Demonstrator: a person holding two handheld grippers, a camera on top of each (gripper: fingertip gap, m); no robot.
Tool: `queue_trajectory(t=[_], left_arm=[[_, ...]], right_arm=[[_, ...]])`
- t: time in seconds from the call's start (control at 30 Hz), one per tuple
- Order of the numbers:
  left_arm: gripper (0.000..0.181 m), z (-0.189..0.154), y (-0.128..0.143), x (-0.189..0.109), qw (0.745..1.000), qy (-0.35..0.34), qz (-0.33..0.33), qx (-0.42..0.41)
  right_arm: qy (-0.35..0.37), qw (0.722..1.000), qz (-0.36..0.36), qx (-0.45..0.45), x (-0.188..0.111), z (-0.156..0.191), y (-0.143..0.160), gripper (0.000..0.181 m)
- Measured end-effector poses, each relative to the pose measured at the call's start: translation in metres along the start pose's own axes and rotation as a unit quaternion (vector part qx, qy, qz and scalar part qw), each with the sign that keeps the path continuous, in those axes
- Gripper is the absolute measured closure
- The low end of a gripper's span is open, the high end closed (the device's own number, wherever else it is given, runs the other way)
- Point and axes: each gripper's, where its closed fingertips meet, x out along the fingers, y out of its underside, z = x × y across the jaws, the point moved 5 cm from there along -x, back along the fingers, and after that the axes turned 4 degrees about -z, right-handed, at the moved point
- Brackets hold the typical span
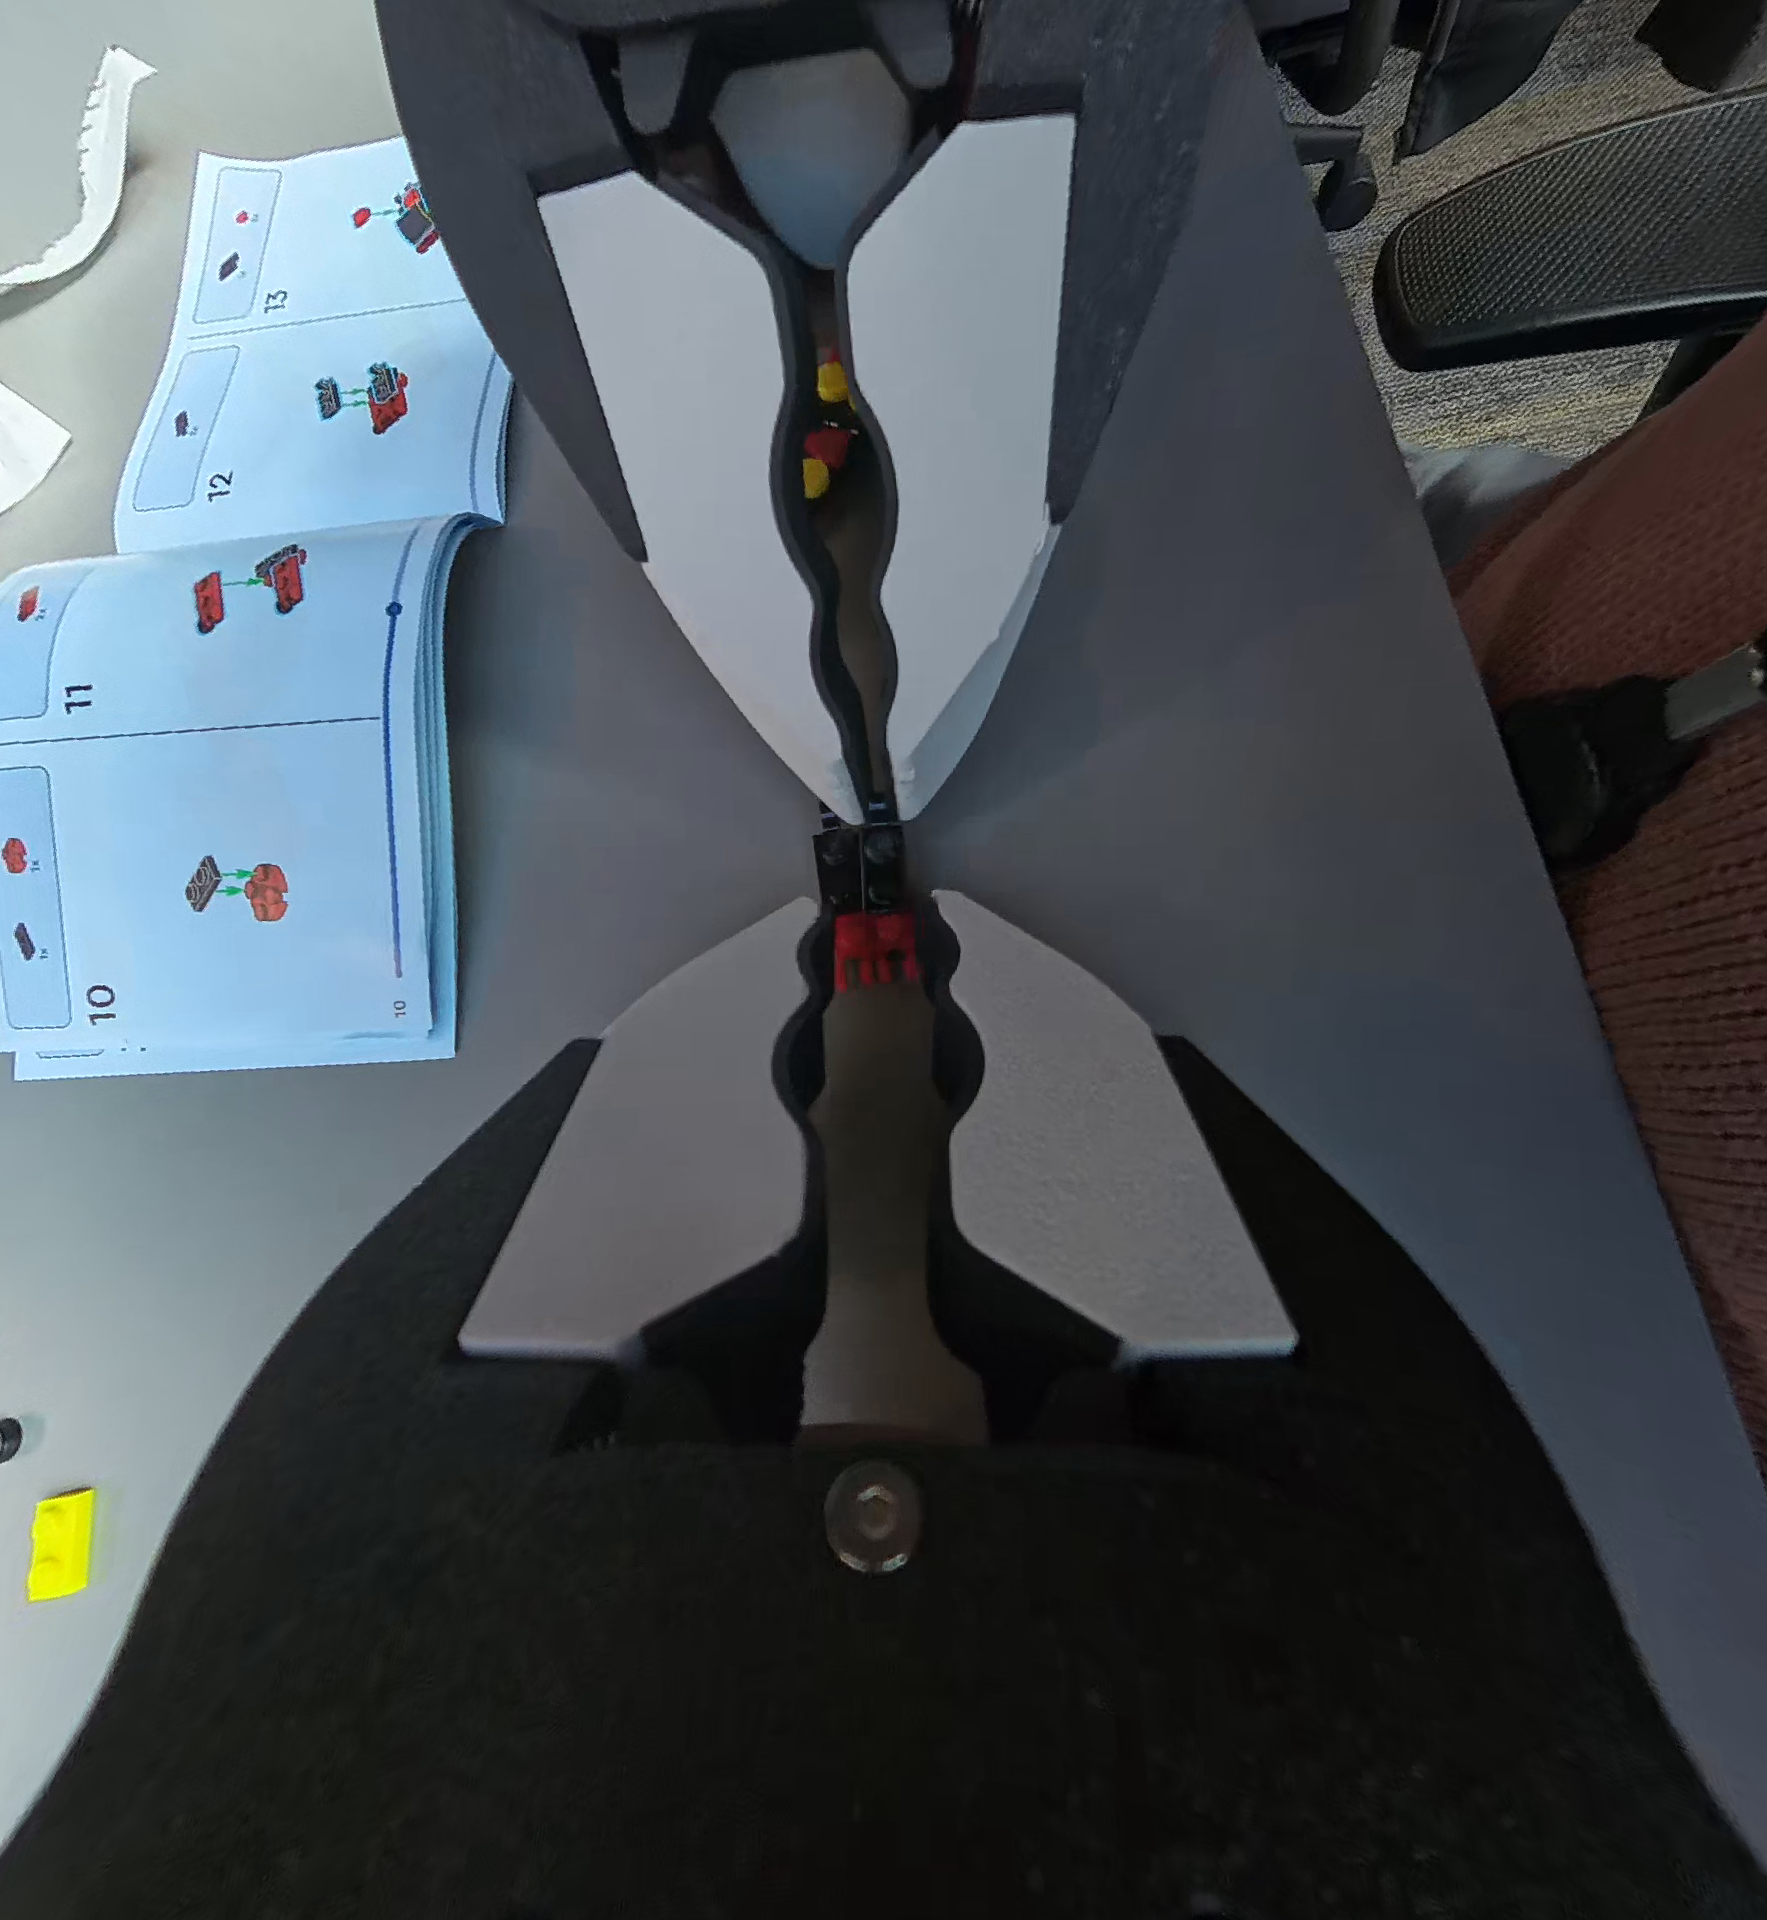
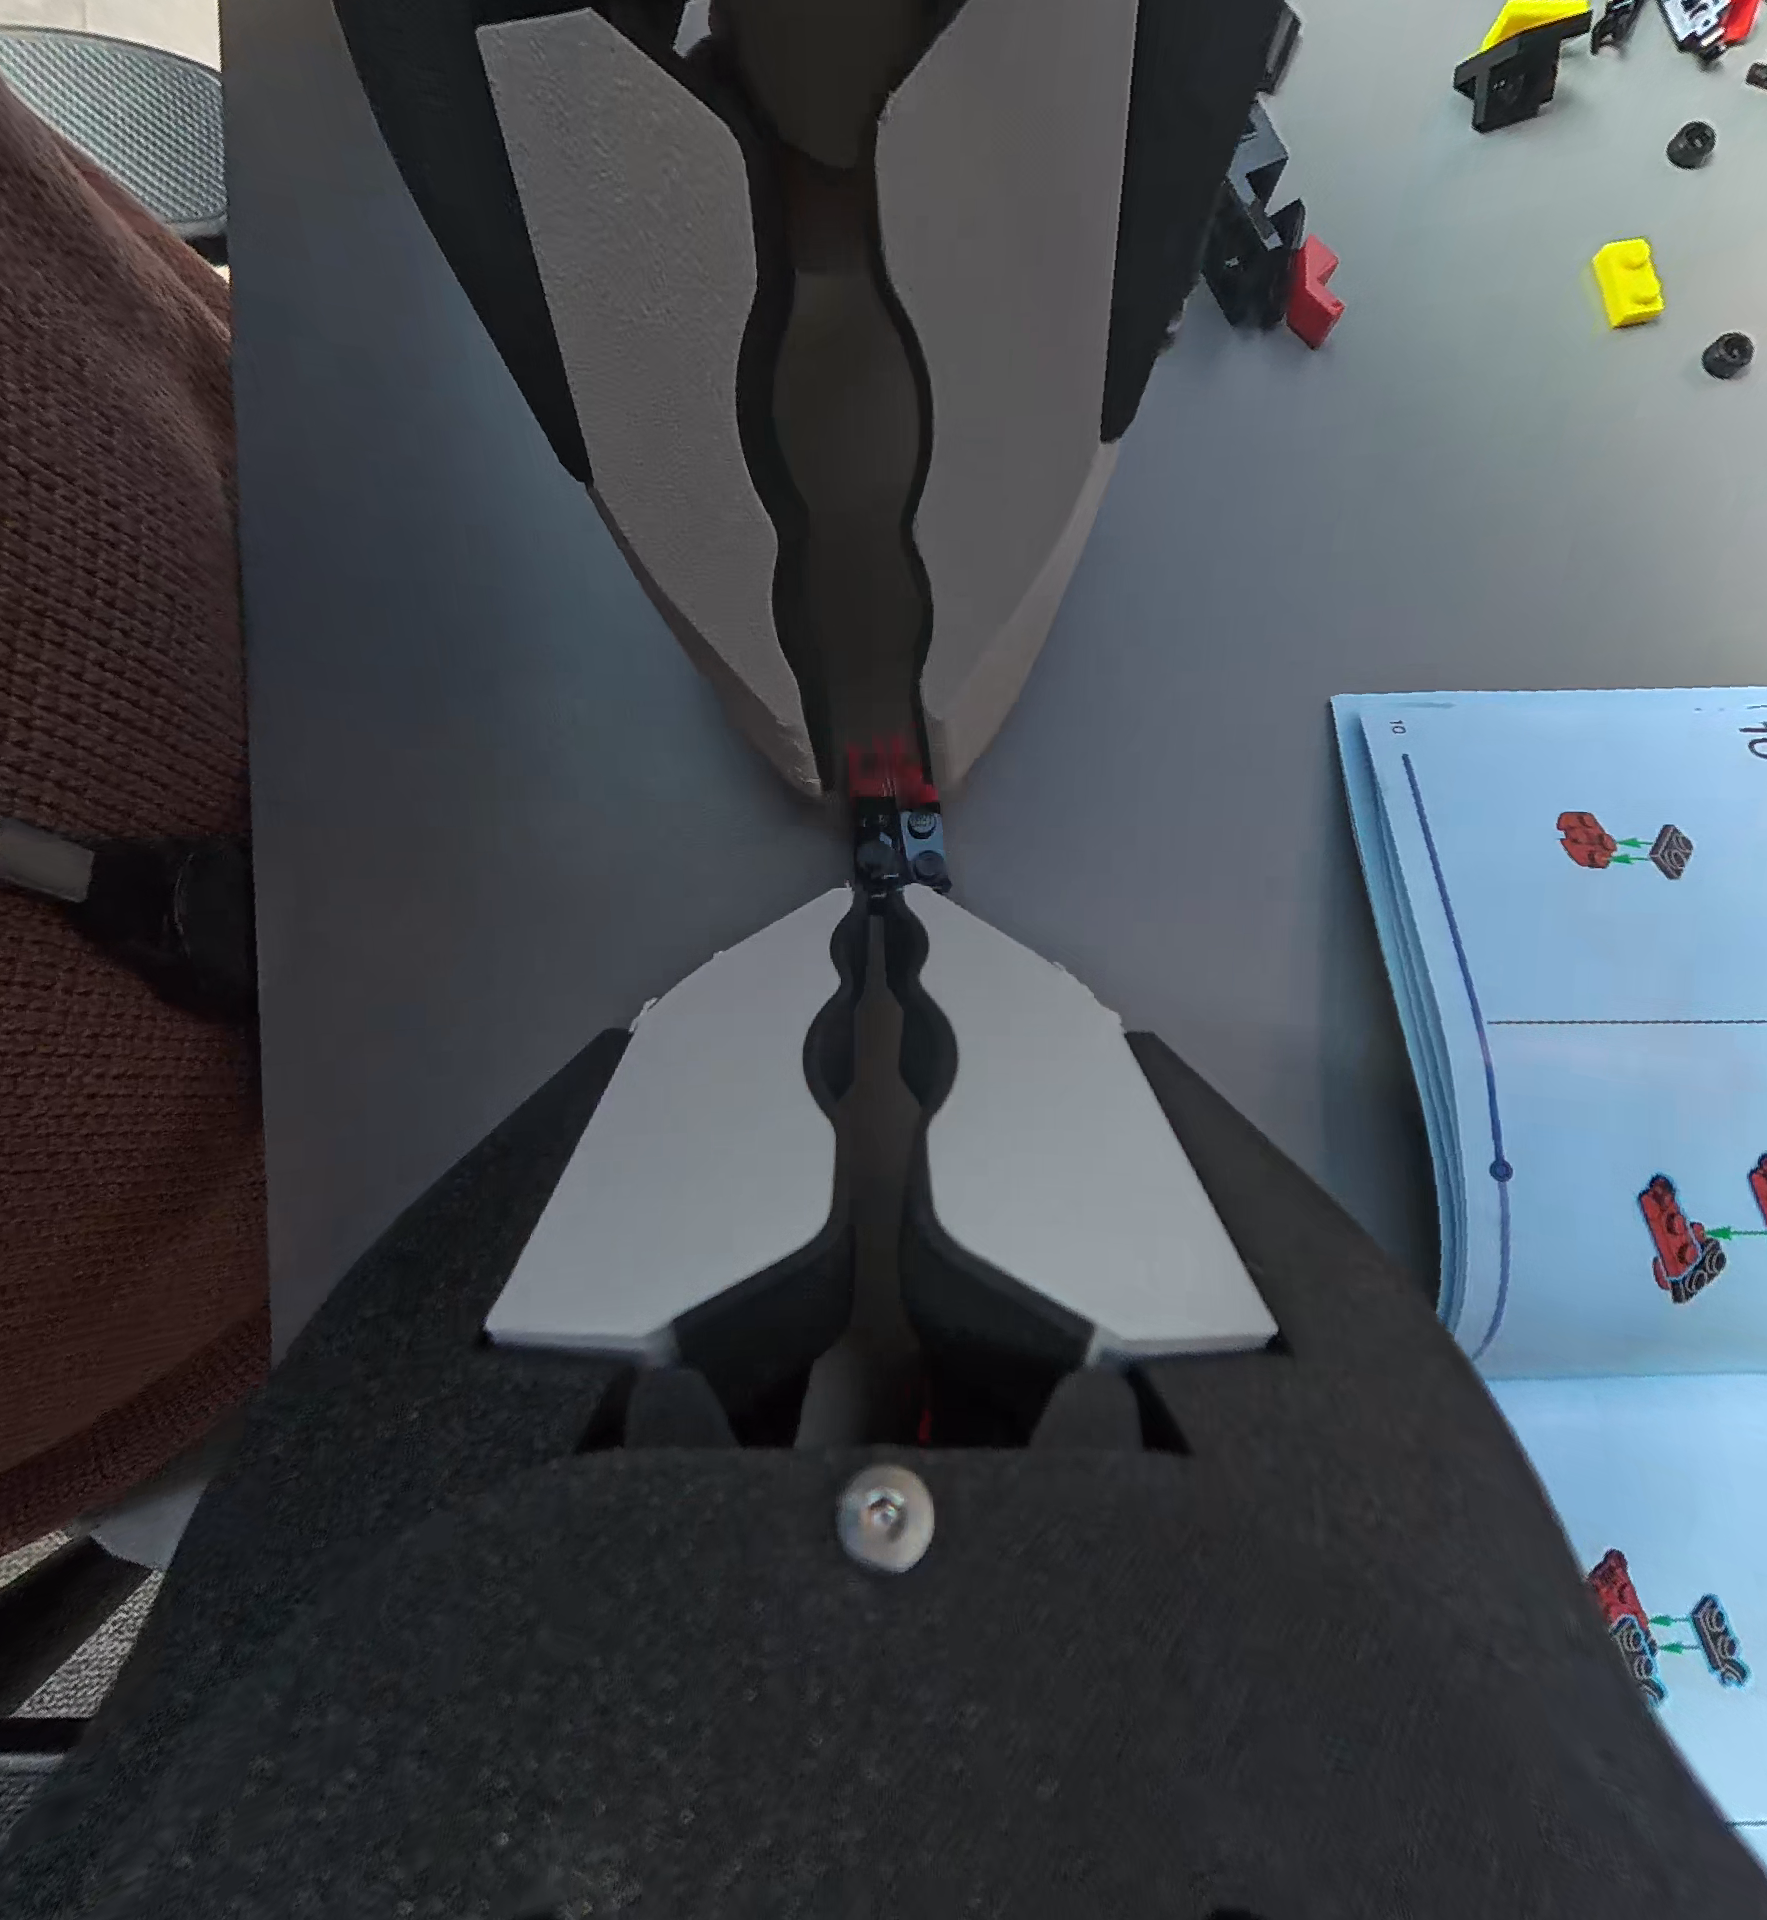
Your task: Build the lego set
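My two grippers meet tip to tip above the grey table (image 1: 650, 727). My left gripper (image 1: 874, 925) is shut on a small red brick piece (image 1: 874, 951). My right gripper (image 2: 879, 899) is shut on a small black plate (image 2: 905, 842), which is pressed against the red piece (image 2: 884, 764). In the left wrist view the right gripper (image 1: 863, 805) comes in from the top, with the black plate (image 1: 858, 868) between the two sets of tips. In the right wrist view the left gripper (image 2: 884, 779) comes in from the top. How the pieces join is too small to tell.
An open instruction booklet (image 1: 214, 779) lies on the table, also in the right wrist view (image 2: 1637, 1039). A yellow brick (image 2: 1627, 283) and several loose black, red and yellow pieces (image 2: 1274, 260) lie beyond. Torn paper (image 1: 89, 177) lies nearby. A person's brown knit sleeve (image 2: 58, 623) is at the table edge. Left and right tips are no more than a few centimetres apart.
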Motion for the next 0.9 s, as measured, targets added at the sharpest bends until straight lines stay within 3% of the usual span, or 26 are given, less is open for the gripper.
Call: queue_trajectory(t=[0.03,0.9], left_arm=[[0.166,-0.0001,-0.0011,-0.0009,1.000,-0.001,-0.002,-0.001],[0.165,0.0029,0.0010,0.0073,0.999,0.014,0.002,0.034]], right_arm=[[0.000,1.000,0.000,0.000,-0.0001,-0.0001,0.0003,0.179],[-0.001,1.000,0.008,-0.017,-0.0026,-0.0021,0.0011,0.178]])
